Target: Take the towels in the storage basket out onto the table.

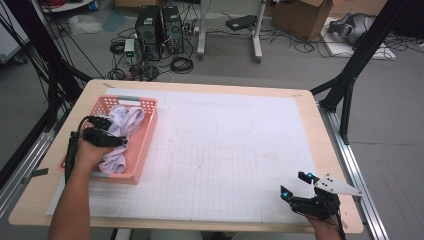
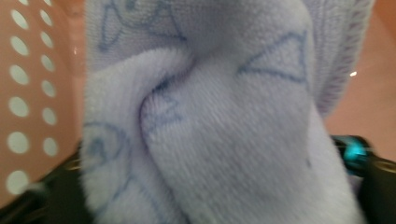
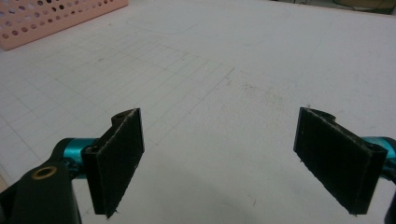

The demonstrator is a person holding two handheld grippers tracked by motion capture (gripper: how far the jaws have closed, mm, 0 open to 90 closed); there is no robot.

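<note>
Left gripper [image 1: 106,131] jaws are closing around the soft, light towel [image 2: 210,130] bunched in my far-left basket [image 1: 145,145], pinching a thick fold

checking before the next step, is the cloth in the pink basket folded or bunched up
Bunched up. The pale lilac cloth lies crumpled in the pink basket, and the left gripper view shows deep creases and rolled folds, with no flat layers.
</note>
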